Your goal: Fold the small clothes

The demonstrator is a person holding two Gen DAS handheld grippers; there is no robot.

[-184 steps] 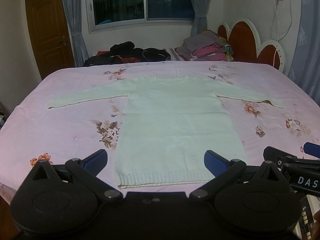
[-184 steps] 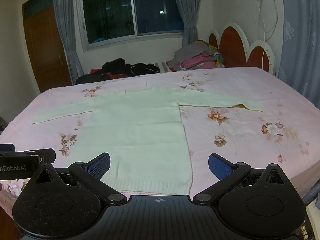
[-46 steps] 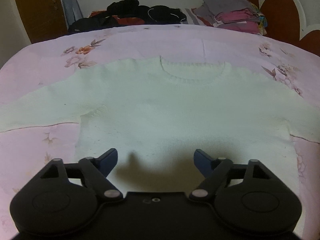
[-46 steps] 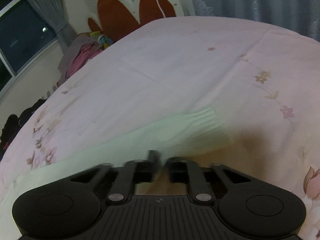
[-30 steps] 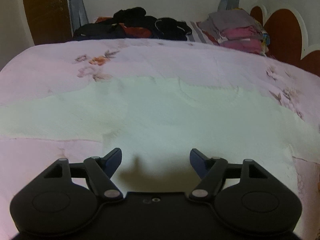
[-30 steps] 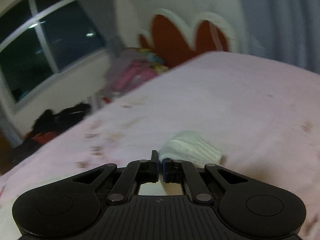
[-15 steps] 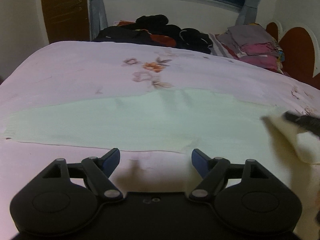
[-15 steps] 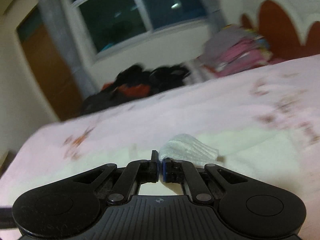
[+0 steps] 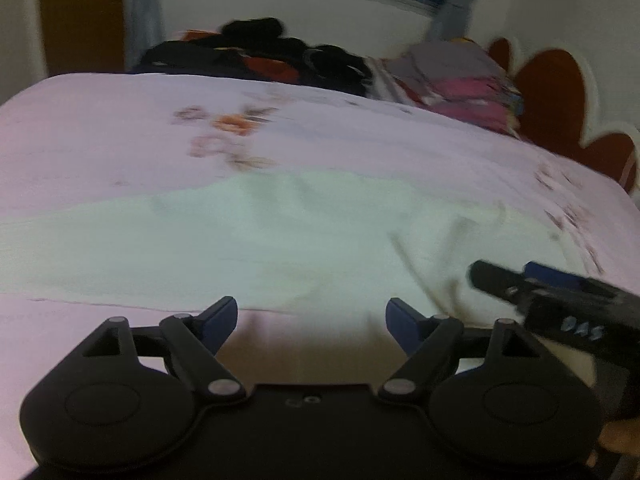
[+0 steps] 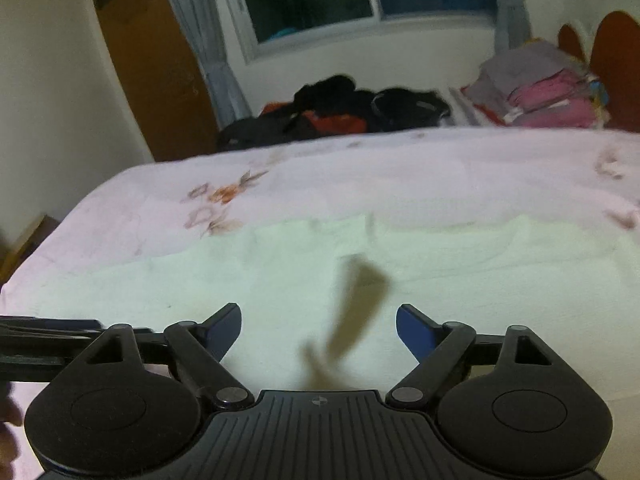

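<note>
The pale green sweater [image 10: 280, 276] lies spread on the pink floral bedsheet [image 10: 360, 168], its body flat and its left sleeve stretched out toward the sheet's left edge. Half a second ago the right gripper [image 10: 319, 326] was pinched on the ribbed cuff of the right sleeve, carrying it in over the sweater; now its jaws stand spread with nothing between them, above the sweater's chest. So the cuff has been let go, and in the left wrist view a crease runs across the sweater beside the right gripper [image 9: 504, 280], which suggests the sleeve now lies folded across the body, though blur hides the cuff itself. The left gripper [image 9: 311, 322] is spread and empty too, hovering at the sweater's lower edge below the left sleeve. In my judgement, the first sleeve fold is done and the left sleeve comes next.
</note>
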